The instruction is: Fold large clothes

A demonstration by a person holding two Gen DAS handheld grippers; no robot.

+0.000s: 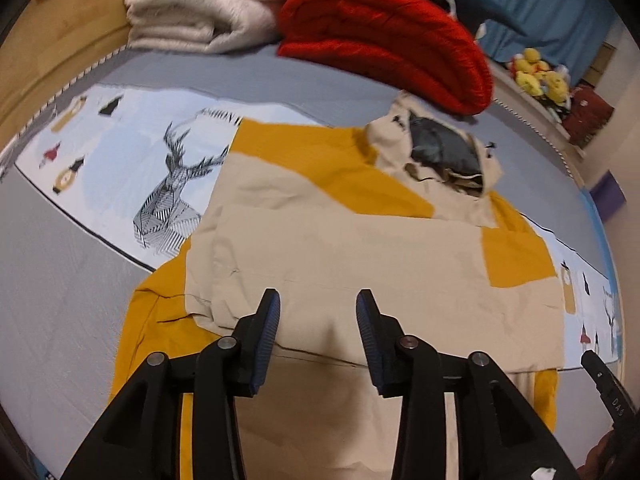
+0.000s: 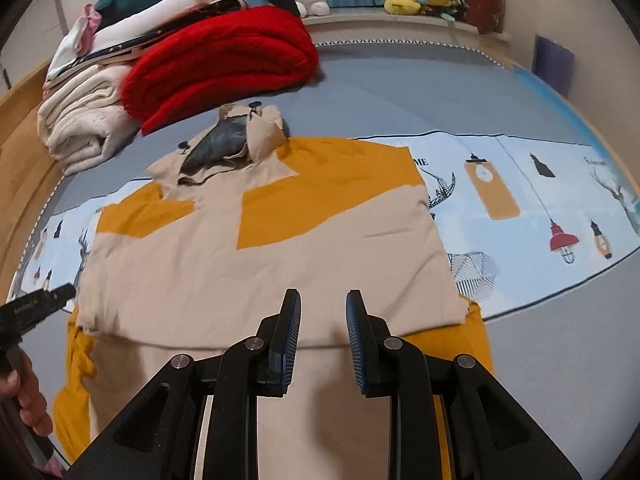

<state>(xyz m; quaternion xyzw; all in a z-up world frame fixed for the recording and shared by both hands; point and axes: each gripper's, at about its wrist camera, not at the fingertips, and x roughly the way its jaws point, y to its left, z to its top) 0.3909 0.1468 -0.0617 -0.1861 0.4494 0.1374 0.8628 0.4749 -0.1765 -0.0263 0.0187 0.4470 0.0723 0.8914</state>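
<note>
Below both parted hand-held grippers [image 1: 318,304] [image 2: 323,304]: hooded jacket [image 1: 340,248].

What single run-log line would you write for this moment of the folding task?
step: fold jacket | left gripper: open, empty, over jacket | right gripper: open, empty, over jacket | hood: far end | surface: bed

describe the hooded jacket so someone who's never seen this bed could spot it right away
On the grey bed, in front of the red blanket and cream blanket, a jacket lies flat across the printed strip. It alone is beige with mustard-yellow patches, its dark-lined hood toward the blankets.
</note>
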